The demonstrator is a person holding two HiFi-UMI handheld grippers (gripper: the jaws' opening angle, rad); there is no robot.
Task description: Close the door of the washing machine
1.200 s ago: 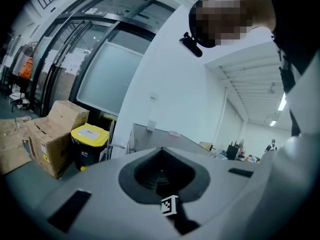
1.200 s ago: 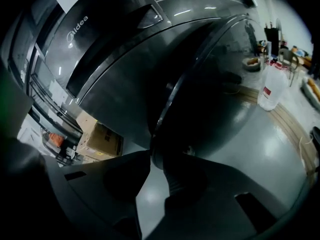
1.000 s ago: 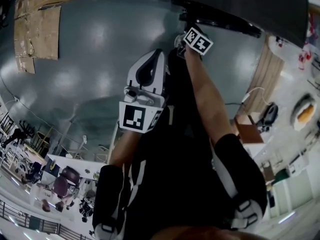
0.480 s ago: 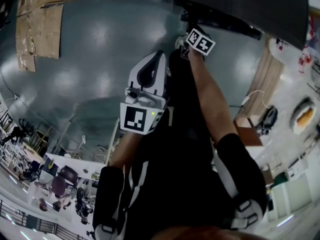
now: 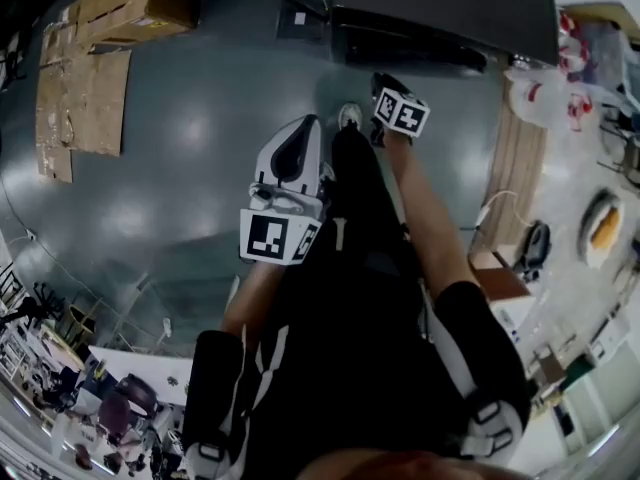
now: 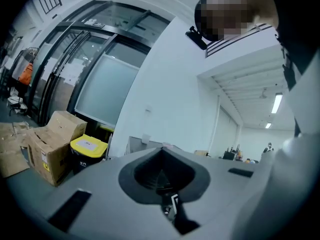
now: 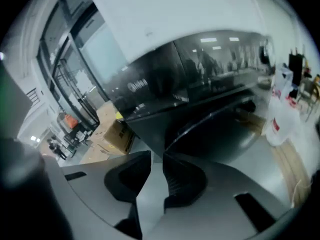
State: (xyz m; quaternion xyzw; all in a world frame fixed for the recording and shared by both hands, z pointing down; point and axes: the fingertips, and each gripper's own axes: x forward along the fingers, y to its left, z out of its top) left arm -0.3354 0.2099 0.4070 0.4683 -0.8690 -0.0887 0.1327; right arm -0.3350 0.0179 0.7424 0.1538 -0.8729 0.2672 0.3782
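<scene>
Right hand-held gripper (image 7: 156, 158), jaws a slit apart and empty, faces the round washing machine door (image 7: 215, 136). It looks rigid and hinged; push its free edge.

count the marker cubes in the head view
2. One cube on the left gripper, near the view's middle; the other cube on the right gripper, higher up by the washing machine.

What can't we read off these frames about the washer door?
- Head view: washing machine seen from above, cut by the top edge; door face hidden.
- Right gripper view: door blurred, dark; latched or ajar unclear.
- Left gripper view: left gripper faces away; machine out of frame.
</scene>
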